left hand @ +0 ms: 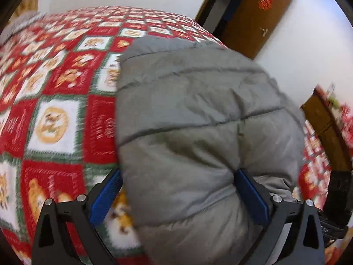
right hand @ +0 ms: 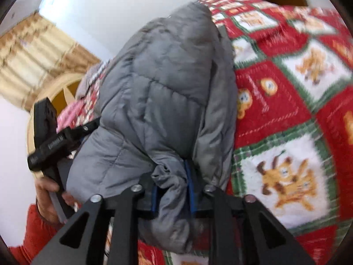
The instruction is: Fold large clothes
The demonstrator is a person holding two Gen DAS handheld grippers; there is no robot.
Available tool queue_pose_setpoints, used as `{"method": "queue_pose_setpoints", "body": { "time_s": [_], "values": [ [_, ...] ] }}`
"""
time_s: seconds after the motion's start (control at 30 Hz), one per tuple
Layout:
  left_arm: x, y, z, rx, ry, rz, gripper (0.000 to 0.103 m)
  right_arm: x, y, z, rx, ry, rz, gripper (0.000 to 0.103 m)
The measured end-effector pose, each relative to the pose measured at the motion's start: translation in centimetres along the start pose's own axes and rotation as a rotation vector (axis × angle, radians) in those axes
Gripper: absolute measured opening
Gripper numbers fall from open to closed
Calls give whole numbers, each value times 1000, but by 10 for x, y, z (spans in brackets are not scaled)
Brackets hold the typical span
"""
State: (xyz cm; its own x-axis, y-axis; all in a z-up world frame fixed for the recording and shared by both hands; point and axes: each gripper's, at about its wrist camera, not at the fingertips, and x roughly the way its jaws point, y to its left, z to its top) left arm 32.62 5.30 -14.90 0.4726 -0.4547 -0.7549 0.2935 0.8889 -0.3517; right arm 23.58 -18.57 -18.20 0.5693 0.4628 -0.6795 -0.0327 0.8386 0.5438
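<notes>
Jacket (left hand: 198, 119), grey and quilted, lies bunched on the bed's patterned blanket (left hand: 55, 119), its length stretching away from both my left hand-held gripper (left hand: 178, 196) and right hand-held gripper (right hand: 173, 190), each clamping its near edge.

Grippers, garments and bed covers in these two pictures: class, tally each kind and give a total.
Grippers: 2, left gripper and right gripper, each clamped on the jacket
Garments: 1, grey jacket
Bed covers: 1, red blanket
Total: 4
</notes>
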Motion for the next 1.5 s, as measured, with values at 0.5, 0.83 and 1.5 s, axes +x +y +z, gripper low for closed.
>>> {"method": "queue_pose_setpoints", "body": {
  "time_s": [0.5,0.83,1.5],
  "values": [
    [14,45,20,-221,-71,-214,102,19,-17,81,-131,-74,-84,103],
    [38,38,14,-140,-68,-356,102,57,-19,72,-105,-41,85,88],
    [-46,-92,30,-6,-196,-500,62,-118,-8,49,-70,-229,158,30]
  ]
}}
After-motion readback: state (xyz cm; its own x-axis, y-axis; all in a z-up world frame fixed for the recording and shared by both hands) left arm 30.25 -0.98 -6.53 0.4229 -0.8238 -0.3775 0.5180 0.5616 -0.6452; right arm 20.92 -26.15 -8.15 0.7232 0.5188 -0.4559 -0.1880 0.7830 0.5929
